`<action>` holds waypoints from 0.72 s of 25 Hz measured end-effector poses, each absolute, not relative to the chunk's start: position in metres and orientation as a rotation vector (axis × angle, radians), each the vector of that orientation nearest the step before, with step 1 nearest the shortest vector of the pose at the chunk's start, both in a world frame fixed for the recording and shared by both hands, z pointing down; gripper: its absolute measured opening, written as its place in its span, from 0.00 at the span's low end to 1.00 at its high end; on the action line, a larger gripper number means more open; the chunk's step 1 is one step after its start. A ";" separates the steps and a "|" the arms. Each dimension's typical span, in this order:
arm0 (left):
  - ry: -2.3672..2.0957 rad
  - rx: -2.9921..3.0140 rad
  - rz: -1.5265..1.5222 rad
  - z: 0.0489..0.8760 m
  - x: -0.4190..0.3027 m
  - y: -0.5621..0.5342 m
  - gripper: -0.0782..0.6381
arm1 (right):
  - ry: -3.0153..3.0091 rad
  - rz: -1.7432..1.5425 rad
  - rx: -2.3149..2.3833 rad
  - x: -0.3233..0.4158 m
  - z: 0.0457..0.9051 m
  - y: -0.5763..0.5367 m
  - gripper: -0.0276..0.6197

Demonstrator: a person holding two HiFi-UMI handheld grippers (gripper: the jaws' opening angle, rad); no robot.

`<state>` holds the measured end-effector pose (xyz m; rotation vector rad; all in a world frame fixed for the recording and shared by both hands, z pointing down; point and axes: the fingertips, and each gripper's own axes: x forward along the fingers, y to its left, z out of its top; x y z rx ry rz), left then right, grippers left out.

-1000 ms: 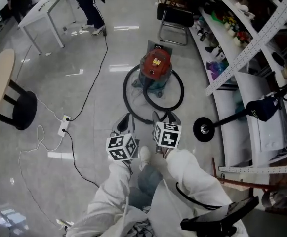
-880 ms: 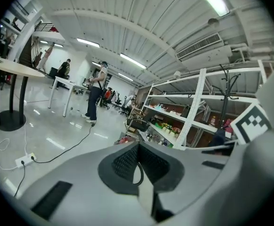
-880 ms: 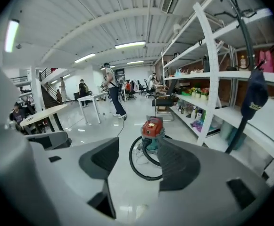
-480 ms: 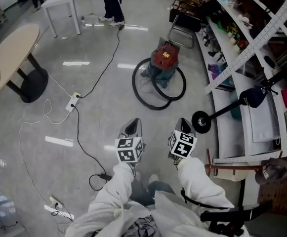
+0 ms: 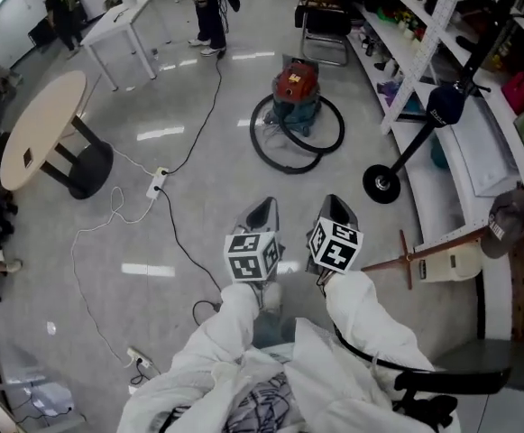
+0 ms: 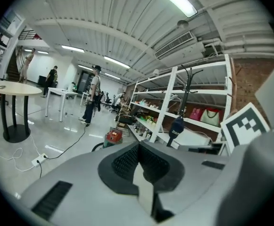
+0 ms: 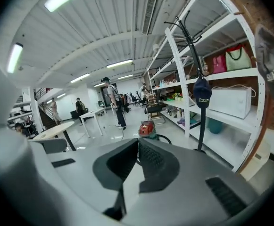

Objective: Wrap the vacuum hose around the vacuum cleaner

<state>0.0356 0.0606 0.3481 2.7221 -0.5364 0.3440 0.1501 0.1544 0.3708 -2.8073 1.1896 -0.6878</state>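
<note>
Right gripper point(image 5: 335, 204) closed, empty — left gripper point(image 5: 263, 207) likewise | well apart from vacuum cleaner point(image 5: 296, 84) | risk: unsecured hose point(image 5: 271, 161) loop springs loose

I see a round table point(image 5: 41, 129), a power strip point(image 5: 157, 184) on the floor point(image 5: 243, 188), and a tall black stand point(image 5: 383, 186).

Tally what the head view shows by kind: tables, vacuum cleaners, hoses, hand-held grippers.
tables: 2 (round table, white table)
vacuum cleaner: 1
hose: 1
grippers: 2 (left gripper, right gripper)
total: 6
</note>
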 end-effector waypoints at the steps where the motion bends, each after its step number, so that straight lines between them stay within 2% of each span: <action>1: -0.520 2.735 0.368 0.349 0.033 0.077 0.11 | 1.187 -0.694 -2.802 0.142 0.373 0.171 0.06; 8: -0.457 2.785 0.413 0.342 0.023 0.140 0.11 | 1.216 -0.707 -2.786 0.116 0.378 0.226 0.06; 18: -0.424 2.840 0.419 0.330 0.057 0.133 0.11 | 1.285 -0.655 -2.807 0.140 0.365 0.209 0.06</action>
